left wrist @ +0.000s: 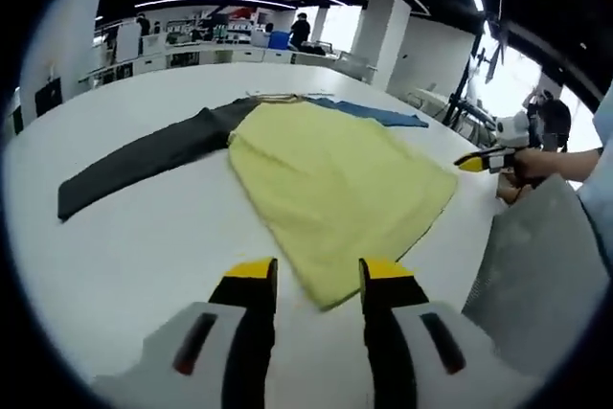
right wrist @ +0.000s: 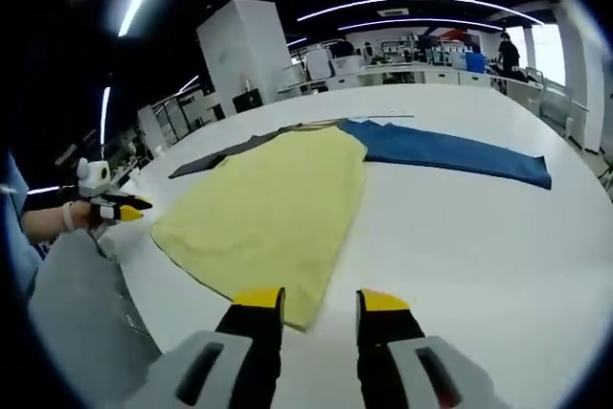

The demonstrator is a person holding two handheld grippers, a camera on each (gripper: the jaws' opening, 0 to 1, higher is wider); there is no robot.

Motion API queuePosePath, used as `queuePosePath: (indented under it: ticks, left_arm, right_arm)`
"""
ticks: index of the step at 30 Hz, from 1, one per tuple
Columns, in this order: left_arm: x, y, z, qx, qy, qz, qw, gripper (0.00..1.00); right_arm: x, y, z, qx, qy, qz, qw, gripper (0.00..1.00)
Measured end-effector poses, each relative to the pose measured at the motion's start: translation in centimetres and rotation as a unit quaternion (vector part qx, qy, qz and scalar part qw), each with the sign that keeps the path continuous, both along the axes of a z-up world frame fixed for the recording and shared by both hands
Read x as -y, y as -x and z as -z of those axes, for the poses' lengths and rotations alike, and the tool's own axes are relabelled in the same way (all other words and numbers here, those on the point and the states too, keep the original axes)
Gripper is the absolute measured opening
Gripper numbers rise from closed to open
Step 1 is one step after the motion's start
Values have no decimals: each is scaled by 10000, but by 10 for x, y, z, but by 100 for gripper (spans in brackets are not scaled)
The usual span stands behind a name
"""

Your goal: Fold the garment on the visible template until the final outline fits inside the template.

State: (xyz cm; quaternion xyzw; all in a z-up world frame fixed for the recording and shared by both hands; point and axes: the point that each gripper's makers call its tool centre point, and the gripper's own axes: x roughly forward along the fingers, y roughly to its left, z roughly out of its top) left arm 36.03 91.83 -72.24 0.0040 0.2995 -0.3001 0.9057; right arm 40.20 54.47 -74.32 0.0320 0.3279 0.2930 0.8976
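Observation:
A garment lies spread flat on the white table: a pale yellow body, a dark grey sleeve stretching left and a blue sleeve at the far side. My left gripper is open, and the yellow hem corner lies just ahead of the gap between its jaws. In the right gripper view the yellow body lies in the middle, the blue sleeve runs right and the grey sleeve runs left. My right gripper is open at the hem corner, nothing between its fingers.
The person's grey-clad body stands at the table edge. The right gripper enters the left view from the right; the left gripper shows at the left of the right view. Desks, a white pillar and people stand far behind.

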Motion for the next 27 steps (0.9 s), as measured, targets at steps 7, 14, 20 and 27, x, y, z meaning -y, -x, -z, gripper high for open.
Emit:
queuePosePath:
  ticks: [7, 14, 20, 27]
  left_arm:
    - [4, -5, -12, 152, -36, 375, 9992, 55]
    - [10, -9, -13, 222, -53, 522, 9984, 74]
    - [17, -10, -10, 192, -81, 609, 9979, 94]
    - [18, -13, -12, 184, -95, 631, 9978, 93]
  right_arm:
    - [13, -1, -5, 95, 106, -81, 9999, 43]
    - [21, -7, -13, 227, -108, 21, 9997, 73]
    - [29, -12, -17, 357, -83, 167, 9992, 91]
    - [44, -27, -21, 419, -25, 330, 9986, 92]
